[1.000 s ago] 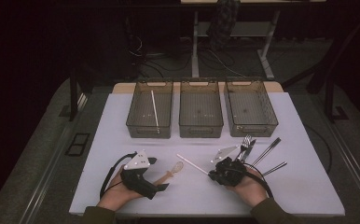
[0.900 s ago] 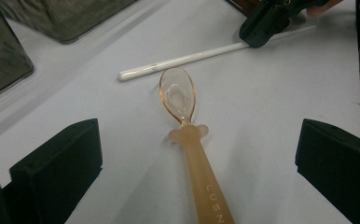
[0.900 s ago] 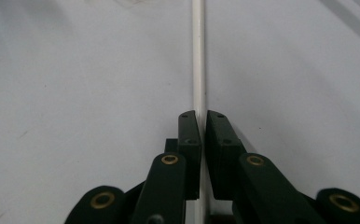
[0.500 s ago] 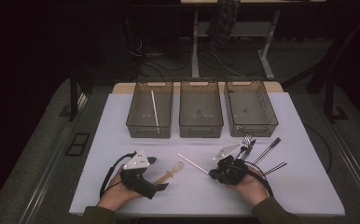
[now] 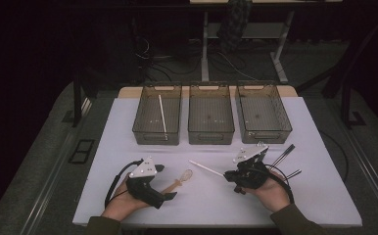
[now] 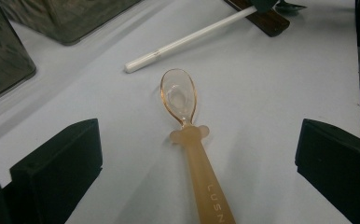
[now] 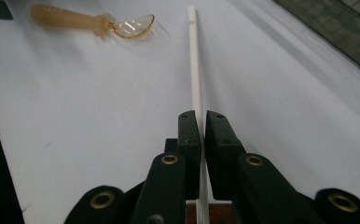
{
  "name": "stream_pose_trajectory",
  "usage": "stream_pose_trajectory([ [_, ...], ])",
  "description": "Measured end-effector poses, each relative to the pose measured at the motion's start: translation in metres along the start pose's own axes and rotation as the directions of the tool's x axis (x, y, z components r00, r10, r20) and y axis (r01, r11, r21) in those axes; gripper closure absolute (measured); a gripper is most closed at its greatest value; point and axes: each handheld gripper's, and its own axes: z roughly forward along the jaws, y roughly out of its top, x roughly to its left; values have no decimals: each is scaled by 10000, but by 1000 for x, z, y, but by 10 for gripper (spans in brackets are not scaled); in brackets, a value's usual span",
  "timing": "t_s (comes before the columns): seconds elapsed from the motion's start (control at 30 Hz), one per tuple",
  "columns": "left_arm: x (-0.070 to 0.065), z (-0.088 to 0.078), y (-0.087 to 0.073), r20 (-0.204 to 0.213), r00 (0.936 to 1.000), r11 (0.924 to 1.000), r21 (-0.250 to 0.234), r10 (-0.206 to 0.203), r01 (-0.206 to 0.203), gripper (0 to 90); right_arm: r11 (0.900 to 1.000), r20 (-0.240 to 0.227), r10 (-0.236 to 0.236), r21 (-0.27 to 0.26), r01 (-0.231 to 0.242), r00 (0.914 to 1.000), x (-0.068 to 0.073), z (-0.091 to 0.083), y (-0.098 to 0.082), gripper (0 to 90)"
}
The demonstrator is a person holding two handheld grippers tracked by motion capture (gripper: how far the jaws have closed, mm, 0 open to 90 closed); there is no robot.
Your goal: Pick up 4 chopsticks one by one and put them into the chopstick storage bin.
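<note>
High view: we find three bins (image 5: 210, 113) in a row along the far edge of the table (image 5: 319, 200); the left bin (image 5: 157, 115) already holds one white stick (image 5: 162, 113). The right gripper (image 5: 229, 177), near the front edge right of centre, is clamped on a second white stick (image 5: 206, 168) by its near end. Compared with a second ago, this stick's free end sits a little further toward the centre and slightly higher off the surface, and the gripper has shifted with it. We judge the pickup complete and the carry toward a bin just under way. The left gripper (image 5: 170, 197), near the front edge left of centre, has not moved; the amber spoon (image 5: 179, 181) lies where it lay. Dark cutlery (image 5: 285, 161) remains beside the right hand, toward the right edge.

Left gripper view: its jaws stand wide apart, with the spoon (image 6: 187, 135) flat on the table between them, untouched. The stick (image 6: 187, 39) crosses beyond the bowl of the spoon.

Right gripper view: the jaws are pressed together on the stick (image 7: 195, 70), which runs straight ahead from the pads (image 7: 190, 135). The spoon (image 7: 94, 21) lies off to the side, apart from the stick.
</note>
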Motion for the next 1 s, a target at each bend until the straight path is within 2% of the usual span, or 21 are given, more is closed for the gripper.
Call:
stream_pose_trajectory([
  [0.3, 0, 0, 0, -5, 10000, 10000, -3, -30, 30, 0, 9992, -37, 91, -379, -92, 10000, -3, -10, 1, 850],
  [0.63, 1, -1, -1, 47, 10000, 9999, -84, -84, 84, 0, 9978, -227, 61, -659, -76, 9997, -4, -13, 5, 850],
  [1.0, 3, -2, -2, -9, 9998, 9997, -126, -190, 190, 0, 9939, -205, 76, -1098, -98, 9998, -11, -18, 18, 850],
])
